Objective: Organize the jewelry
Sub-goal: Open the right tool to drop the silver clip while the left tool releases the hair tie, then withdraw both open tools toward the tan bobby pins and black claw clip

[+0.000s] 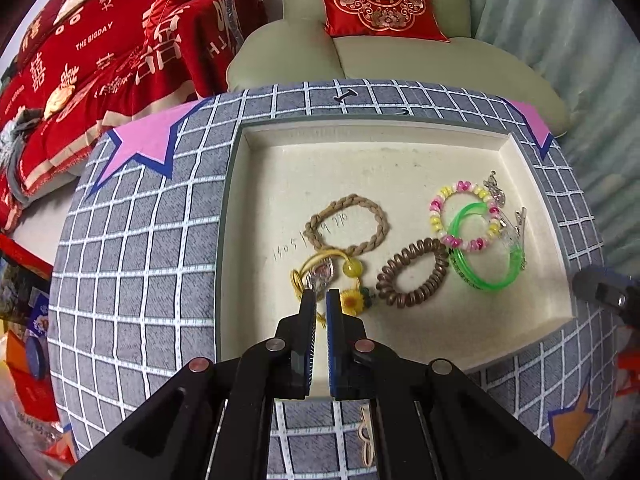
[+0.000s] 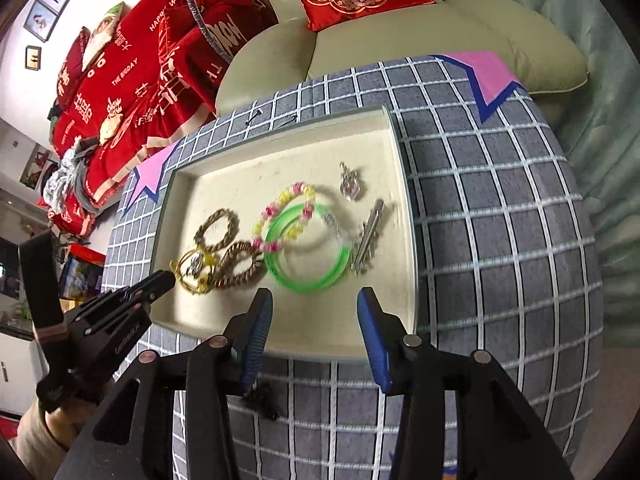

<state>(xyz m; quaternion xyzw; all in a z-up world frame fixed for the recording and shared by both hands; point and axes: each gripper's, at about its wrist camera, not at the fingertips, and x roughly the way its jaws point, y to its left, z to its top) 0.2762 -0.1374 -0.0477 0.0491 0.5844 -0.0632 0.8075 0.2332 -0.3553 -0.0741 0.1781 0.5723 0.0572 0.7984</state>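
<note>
**Jewelry goes in the tray, and two pieces wait outside**

Left wrist view: The left gripper (image 1: 321, 300) hangs over the near left part of the white tray (image 1: 400, 136). Its two blue pads are almost together. A thin yellow cord seems to run between the tips, but I cannot tell if they really pinch it. The cord belongs to the yellow hair tie (image 1: 320, 270), which has a round bead and a little sunflower. Behind it lies the braided tan ring (image 1: 347, 222). To the right are the brown coil tie (image 1: 414, 276), the pink and yellow bead bracelet (image 1: 466, 216) and the green bangle (image 1: 482, 250). The bracelet lies across the bangle. These pieces are rings, so they have no long side. On the checked cloth (image 1: 140, 280), close to the camera, lies a small pale clip (image 1: 366, 436). It is still outside the tray. Its long side runs toward the tray.

Right wrist view: The right gripper (image 2: 315, 300) stands wide apart with nothing in it, over the near edge of the tray. Inside the tray, the silver hair clip (image 2: 370, 236) lies on a slant, its far tip away from the camera. A small silver charm (image 2: 351, 186) sits behind it. A small dark thing (image 2: 264, 400) lies on the cloth under the left blue pad. It is blurry.

I think the job is partly done. Next, a gripper should come down on a piece outside the tray, with its pads across the thin side.
</note>
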